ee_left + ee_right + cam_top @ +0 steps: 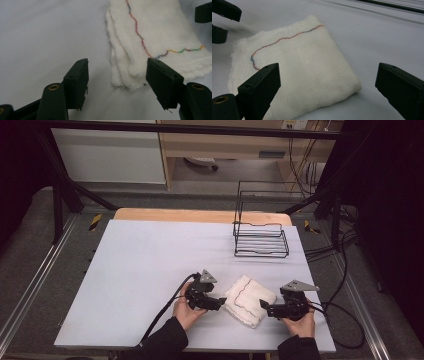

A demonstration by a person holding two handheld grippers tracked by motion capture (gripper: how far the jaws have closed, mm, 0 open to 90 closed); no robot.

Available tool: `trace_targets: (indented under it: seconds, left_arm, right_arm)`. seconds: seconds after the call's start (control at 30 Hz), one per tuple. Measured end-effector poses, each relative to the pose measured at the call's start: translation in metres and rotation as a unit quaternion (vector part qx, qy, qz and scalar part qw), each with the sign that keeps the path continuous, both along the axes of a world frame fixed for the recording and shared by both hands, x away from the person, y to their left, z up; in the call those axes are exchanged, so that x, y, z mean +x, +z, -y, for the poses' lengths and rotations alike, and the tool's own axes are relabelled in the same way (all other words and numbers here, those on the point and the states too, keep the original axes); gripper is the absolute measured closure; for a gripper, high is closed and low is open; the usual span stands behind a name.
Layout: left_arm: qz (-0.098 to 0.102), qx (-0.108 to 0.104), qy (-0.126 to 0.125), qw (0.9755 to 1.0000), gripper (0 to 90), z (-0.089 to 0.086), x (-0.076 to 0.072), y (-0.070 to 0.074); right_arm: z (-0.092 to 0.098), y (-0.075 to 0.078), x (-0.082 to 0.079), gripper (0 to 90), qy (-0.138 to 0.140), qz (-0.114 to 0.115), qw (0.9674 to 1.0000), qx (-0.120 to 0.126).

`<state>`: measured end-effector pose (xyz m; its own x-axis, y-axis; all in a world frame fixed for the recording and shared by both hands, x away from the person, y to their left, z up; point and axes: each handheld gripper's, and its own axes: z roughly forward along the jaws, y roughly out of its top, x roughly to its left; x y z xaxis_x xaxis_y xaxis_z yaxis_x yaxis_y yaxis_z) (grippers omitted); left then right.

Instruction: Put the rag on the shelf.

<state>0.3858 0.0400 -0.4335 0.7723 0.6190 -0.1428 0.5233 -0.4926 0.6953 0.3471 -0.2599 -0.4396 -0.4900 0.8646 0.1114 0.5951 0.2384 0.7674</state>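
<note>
A folded white cloth [249, 300] with a wavy multicoloured stitch line lies on the pale table cover [145, 260], near the front edge. My left gripper [222, 302] sits at the cloth's left side, held in a hand. In the left gripper view the cloth's [155, 32] layered corner lies between the jaws of that gripper [117, 72], which stand apart without pressing it. My right gripper [263, 307] is at the cloth's right side. In the right gripper view its jaws [328, 71] stand wide open around the near end of the cloth [307, 67].
A black wire rack [261, 240] stands at the back right of the table. Cables [345, 285] trail off the right edge. The left gripper's cable [165, 312] runs toward the front edge. Bare cover stretches to the left and the back.
</note>
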Motion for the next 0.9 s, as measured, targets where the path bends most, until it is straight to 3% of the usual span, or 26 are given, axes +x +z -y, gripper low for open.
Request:
trace_targets:
  seconds: [0.17, 0.47, 0.63, 0.77, 0.9]
  left_arm:
    - [-0.006, 0.012, -0.001, 0.9999, 40.8, 0.012, 0.002, -0.006]
    - [-0.011, 0.013, -0.009, 0.9998, 58.0, 0.022, 0.000, -0.011]
    - [-0.024, 0.010, -0.006, 0.9996, 63.3, 0.023, 0.001, -0.011]
    - [-0.038, 0.007, -0.010, 0.9992, 74.6, 0.023, 0.001, -0.011]
    - [-0.034, 0.009, -0.002, 0.9994, 80.9, 0.023, -0.002, -0.009]
  right_arm:
    - [0.000, 0.000, 0.000, 6.3, -0.001, -0.003, 1.0000, 0.002]
    - [0.000, -0.001, 0.001, 6.8, -0.004, -0.003, 1.0000, 0.001]
    - [0.000, -0.001, 0.002, 7.2, -0.005, -0.003, 1.0000, 0.003]
    - [0.000, -0.001, 0.002, 7.2, -0.006, -0.005, 1.0000, 0.000]
    - [0.001, -0.001, 0.002, 7.6, -0.007, -0.006, 1.0000, 0.003]
